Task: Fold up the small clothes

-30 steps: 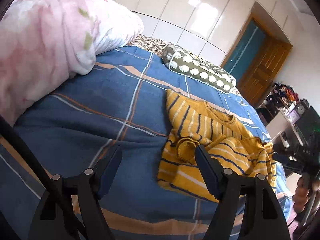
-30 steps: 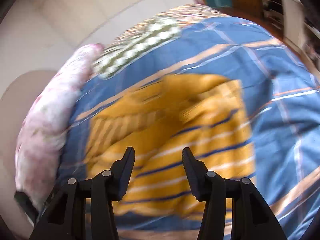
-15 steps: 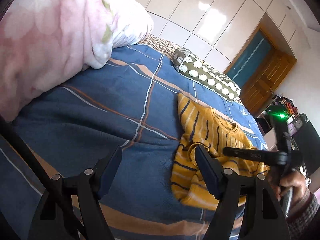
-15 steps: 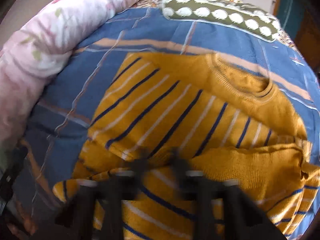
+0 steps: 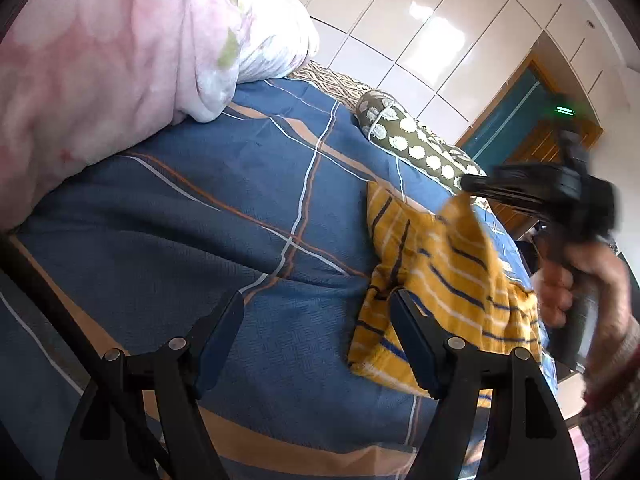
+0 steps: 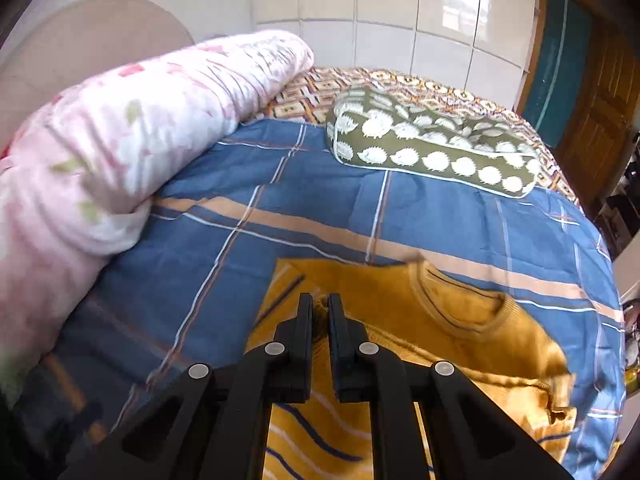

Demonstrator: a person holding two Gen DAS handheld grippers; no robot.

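Since half a second ago the right gripper (image 6: 320,312) has pinched a fold of the yellow striped sweater (image 5: 440,280) and lifted it off the blue blanket (image 5: 200,208); its jaws are nearly closed on the cloth. The left gripper (image 5: 316,320) hangs wide apart and empty, with the sweater at its 3 o'clock, just beside its right finger. The sweater's long axis runs toward the green pillow (image 6: 432,148) at 12 o'clock, so the right hand is nearer.
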